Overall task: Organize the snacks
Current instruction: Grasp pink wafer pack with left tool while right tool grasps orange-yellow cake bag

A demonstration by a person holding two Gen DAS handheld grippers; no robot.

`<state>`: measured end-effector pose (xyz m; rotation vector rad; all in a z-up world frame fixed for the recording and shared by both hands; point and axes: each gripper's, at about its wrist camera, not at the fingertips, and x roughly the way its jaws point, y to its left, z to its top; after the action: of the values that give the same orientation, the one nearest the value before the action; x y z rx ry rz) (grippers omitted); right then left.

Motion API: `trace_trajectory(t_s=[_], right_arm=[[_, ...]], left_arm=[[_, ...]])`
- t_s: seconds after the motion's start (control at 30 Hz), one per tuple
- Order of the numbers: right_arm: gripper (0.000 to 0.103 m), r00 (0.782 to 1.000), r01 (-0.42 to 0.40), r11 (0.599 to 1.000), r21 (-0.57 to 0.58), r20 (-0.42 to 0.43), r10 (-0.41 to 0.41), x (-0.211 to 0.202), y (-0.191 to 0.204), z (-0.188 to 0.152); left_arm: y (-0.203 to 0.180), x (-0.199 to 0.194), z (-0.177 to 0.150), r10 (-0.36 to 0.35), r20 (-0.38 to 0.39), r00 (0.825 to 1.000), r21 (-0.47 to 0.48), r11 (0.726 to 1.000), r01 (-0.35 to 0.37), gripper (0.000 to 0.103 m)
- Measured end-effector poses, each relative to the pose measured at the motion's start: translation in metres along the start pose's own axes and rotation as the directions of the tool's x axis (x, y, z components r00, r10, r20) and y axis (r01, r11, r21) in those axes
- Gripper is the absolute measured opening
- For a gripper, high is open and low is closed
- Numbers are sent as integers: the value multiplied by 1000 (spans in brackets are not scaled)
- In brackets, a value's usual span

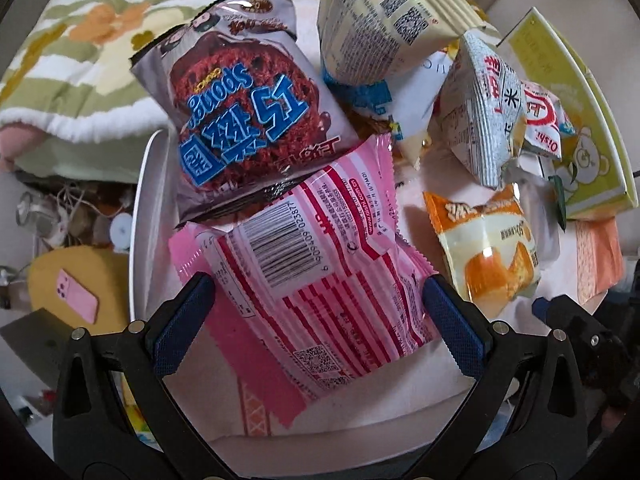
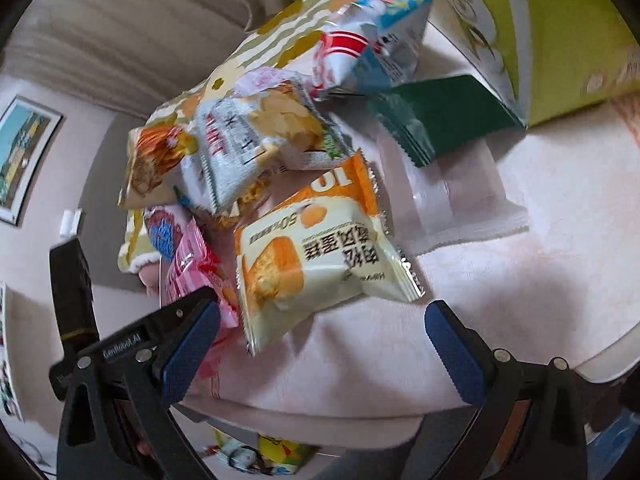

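snacks unsorted: pink packet point(image 1: 316, 264), brown sponge-cake bag point(image 1: 244, 120), orange cake packet point(image 2: 316, 256) and others heaped on the table point(image 2: 520, 288). green box point(image 1: 568, 120) beside them. left gripper point(image 1: 316, 312) spread around pink packet; right gripper point(image 2: 320, 344) spread, holding nothing. sorting looks barely begun.

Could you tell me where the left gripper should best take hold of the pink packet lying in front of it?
Probably across the puffed middle, straight from the near side. The pink packet lies flat, barcode side up, already between the open left gripper jaws, while its far end tucks under the brown sponge-cake packet.
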<state>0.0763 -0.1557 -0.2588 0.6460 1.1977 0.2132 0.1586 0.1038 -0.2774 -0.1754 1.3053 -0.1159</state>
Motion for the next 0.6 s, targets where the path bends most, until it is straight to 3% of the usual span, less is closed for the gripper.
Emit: trace_trajectory(t_s=[0.2, 0.43, 0.5, 0.6], right_arm=[[102, 997, -71, 993, 97, 0, 71, 12, -16, 7], [102, 993, -120, 986, 117, 16, 119, 26, -7, 13], [103, 994, -109, 989, 102, 28, 107, 28, -3, 16], [102, 996, -90, 993, 77, 28, 88, 32, 4, 16]], left_arm=[[-4, 5, 6, 16, 12, 1000, 41, 999, -17, 103], [-17, 11, 4, 38, 1, 999, 84, 996, -38, 103], [-16, 21, 0, 5, -43, 999, 60, 998, -3, 103], [-14, 22, -2, -18, -31, 999, 35, 999, 19, 103]])
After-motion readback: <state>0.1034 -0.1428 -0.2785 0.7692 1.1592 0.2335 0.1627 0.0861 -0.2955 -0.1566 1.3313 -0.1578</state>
